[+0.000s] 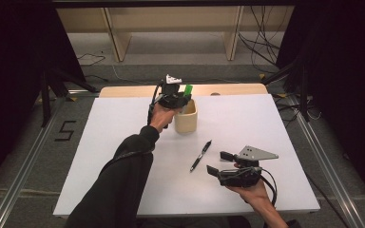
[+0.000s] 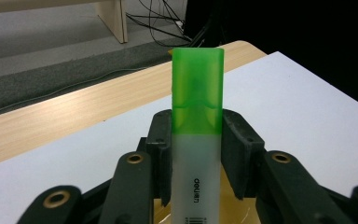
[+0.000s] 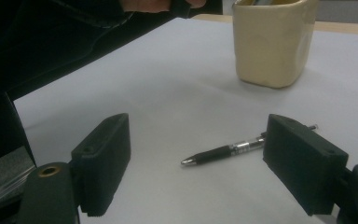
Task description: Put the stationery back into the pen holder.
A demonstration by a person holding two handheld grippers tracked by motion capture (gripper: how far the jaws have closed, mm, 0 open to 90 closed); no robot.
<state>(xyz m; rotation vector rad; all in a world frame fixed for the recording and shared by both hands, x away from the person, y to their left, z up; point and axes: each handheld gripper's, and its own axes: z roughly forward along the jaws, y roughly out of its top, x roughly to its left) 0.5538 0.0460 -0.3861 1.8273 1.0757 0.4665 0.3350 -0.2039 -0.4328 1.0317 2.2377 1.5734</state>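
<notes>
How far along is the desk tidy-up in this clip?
Partway, it seems. In hand: the left gripper is shut on a green-capped highlighter above the cream ceramic cup. Left to do: the black pen lies on the white table, with the right gripper open just short of it.

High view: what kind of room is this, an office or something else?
Probably a lab or recording studio, not an office: the white table stands between black curtains and floor rails, loose cables trail behind, and a person works hand-held grippers, left and right.
</notes>
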